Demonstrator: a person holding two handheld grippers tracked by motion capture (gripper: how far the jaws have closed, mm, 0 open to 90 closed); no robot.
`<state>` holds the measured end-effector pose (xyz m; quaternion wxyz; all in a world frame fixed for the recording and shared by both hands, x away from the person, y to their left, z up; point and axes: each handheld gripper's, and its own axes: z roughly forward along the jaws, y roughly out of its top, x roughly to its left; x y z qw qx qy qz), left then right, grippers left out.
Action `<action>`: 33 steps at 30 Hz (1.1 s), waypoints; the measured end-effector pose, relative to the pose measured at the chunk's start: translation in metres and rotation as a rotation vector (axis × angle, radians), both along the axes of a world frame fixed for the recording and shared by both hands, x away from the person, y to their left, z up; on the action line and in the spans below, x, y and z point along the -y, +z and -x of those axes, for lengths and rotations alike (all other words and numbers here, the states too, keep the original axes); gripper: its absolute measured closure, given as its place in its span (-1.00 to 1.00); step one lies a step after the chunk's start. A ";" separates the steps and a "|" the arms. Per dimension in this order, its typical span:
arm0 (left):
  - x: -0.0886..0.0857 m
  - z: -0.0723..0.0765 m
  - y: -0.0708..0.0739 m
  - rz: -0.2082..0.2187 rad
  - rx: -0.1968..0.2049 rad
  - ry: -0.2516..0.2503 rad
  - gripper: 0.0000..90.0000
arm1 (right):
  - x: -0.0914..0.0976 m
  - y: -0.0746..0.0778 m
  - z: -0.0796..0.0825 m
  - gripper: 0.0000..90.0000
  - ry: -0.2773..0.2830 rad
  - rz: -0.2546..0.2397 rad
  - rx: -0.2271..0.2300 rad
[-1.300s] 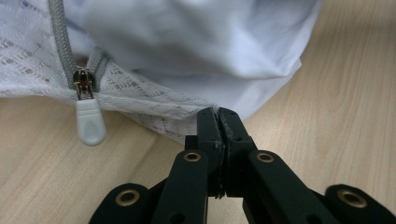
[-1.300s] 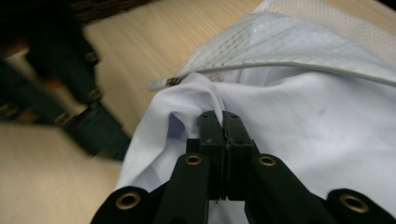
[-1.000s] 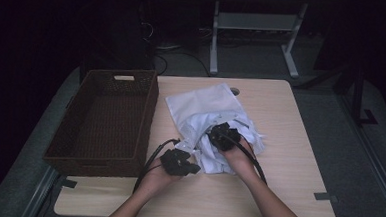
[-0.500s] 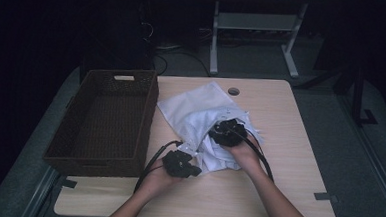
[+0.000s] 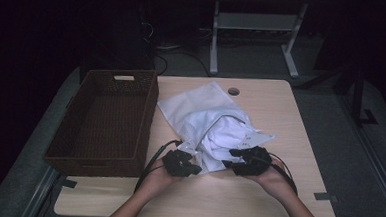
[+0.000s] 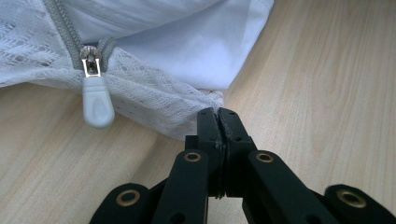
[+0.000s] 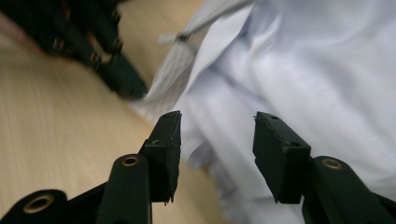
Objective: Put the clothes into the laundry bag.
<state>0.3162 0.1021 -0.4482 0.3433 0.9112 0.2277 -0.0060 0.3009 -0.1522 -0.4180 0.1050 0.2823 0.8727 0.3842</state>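
High view: a white mesh laundry bag with a white garment spilling from its mouth lies mid-table, just right of the wicker basket.

Left gripper view puts the bag's lace corner pinched between the clenched jaws of the left gripper, with the grey zipper and its white pull tab just beside the grip, lying on the wooden table. The right gripper has just been opening its jaws; they stand apart over the garment's folds, pressing on nothing. From above, both grippers sit at the near edge of the bag, left gripper and right gripper apart.
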 end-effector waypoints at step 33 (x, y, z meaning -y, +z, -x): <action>0.005 0.004 -0.001 -0.046 0.027 -0.062 0.98 | -0.081 -0.012 -0.101 1.00 -0.268 -0.036 0.050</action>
